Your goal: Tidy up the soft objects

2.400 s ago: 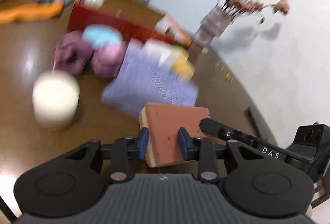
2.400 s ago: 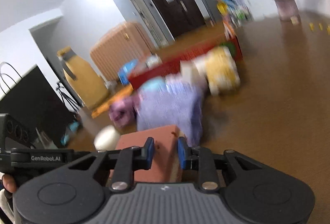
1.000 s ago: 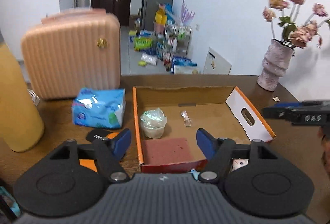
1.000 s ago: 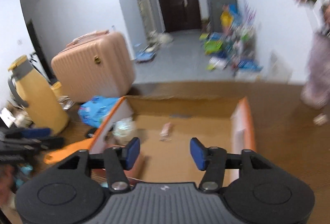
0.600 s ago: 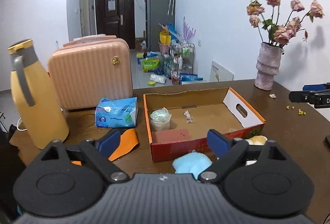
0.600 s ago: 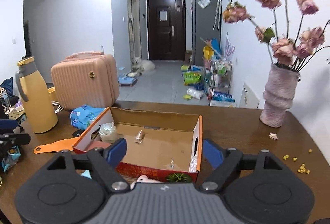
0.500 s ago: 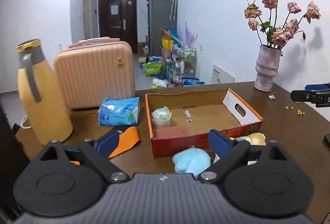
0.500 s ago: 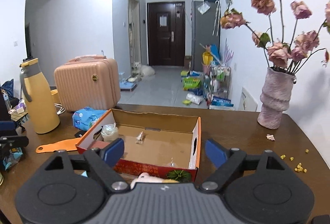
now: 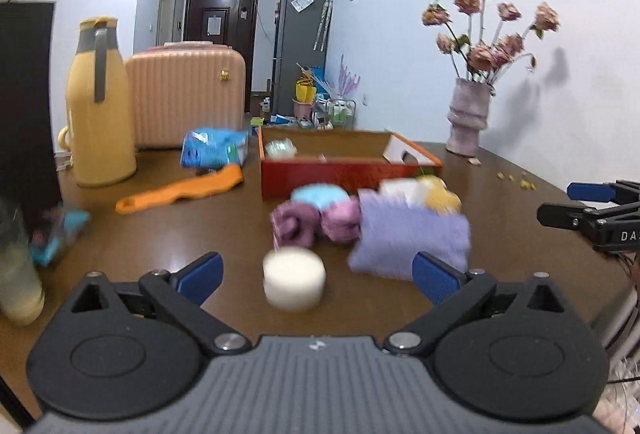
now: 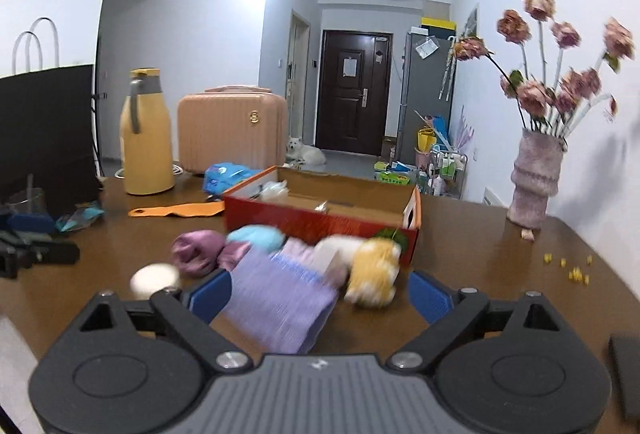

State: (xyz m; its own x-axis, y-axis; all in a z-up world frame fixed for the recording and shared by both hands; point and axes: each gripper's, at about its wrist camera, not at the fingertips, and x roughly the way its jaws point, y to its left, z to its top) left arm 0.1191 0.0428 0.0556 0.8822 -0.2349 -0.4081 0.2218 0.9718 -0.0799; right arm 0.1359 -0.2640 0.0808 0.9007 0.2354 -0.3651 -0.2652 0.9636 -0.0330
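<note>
With both tools spread wide and holding nothing, the next pick looks open. The left gripper (image 9: 316, 276) faces the white round pad (image 9: 294, 284), near on the table (image 9: 160, 234); the right gripper (image 10: 320, 294) frames the lilac cloth (image 10: 280, 302). Both soft things lie loose in front of the red box (image 9: 344, 170). Best to centre on one item, close gently around its middle, lift clear of its neighbours, then set it inside the box.

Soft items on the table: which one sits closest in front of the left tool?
The white round puff, alone and nearest between the open left tool tips. The purple rolls, lilac cloth and blue piece lie farther back toward the box.
</note>
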